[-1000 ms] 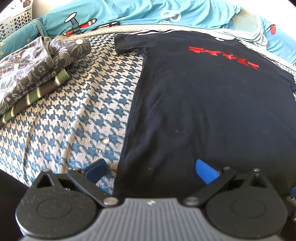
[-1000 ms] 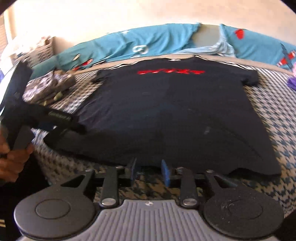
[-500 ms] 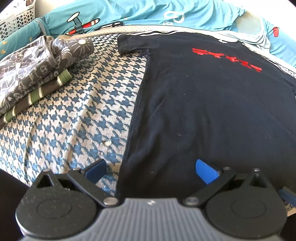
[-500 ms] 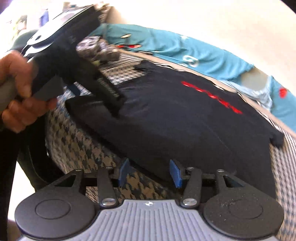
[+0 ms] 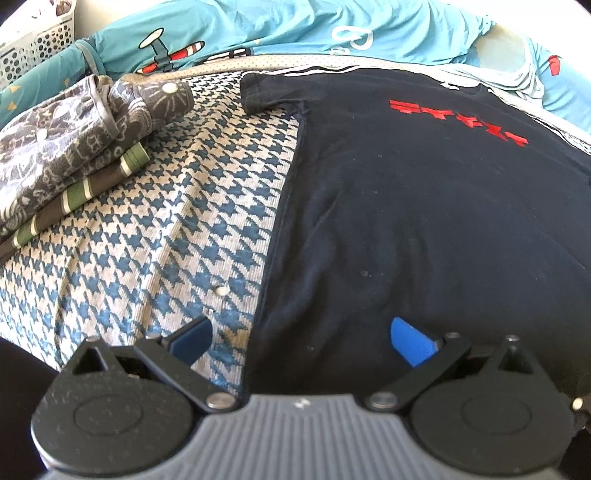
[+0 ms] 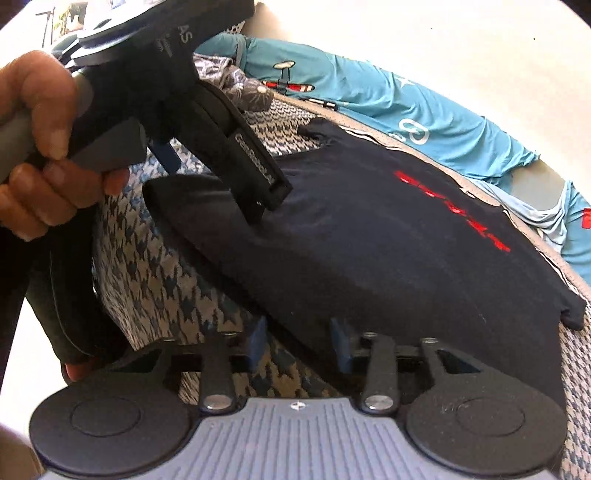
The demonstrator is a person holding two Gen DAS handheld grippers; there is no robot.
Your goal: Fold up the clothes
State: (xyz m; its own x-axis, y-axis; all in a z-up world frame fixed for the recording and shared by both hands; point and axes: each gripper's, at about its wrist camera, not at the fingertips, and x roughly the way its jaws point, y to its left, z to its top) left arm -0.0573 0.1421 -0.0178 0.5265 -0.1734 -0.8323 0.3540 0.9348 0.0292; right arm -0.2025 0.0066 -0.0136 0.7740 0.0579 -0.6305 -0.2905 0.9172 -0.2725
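A black T-shirt [image 5: 424, 221] with a red print lies flat on the houndstooth bedspread [image 5: 147, 229]. My left gripper [image 5: 301, 341] stands wide open low over the shirt's near left corner. Its side seam runs between the blue fingers [image 5: 410, 345], and neither pad presses the cloth. In the right wrist view, a hand [image 6: 37, 147] holds that left gripper over the same corner of the T-shirt [image 6: 369, 240]. My right gripper [image 6: 299, 341] sits at the bottom hem with its jaws closing. The hem edge lies between them, with a gap still showing.
A stack of folded clothes [image 5: 74, 147] sits at the left of the bed. Teal bedding with a plane print [image 5: 258, 33] lies bunched along the far side. A white perforated basket [image 5: 33, 48] stands beyond it. The bed's near edge [image 6: 155, 295] drops away below the hem.
The right gripper has rolled and slid along the hem toward the left gripper, which now looms large in its view. Its jaws widened, then narrowed. The left gripper has stayed put.
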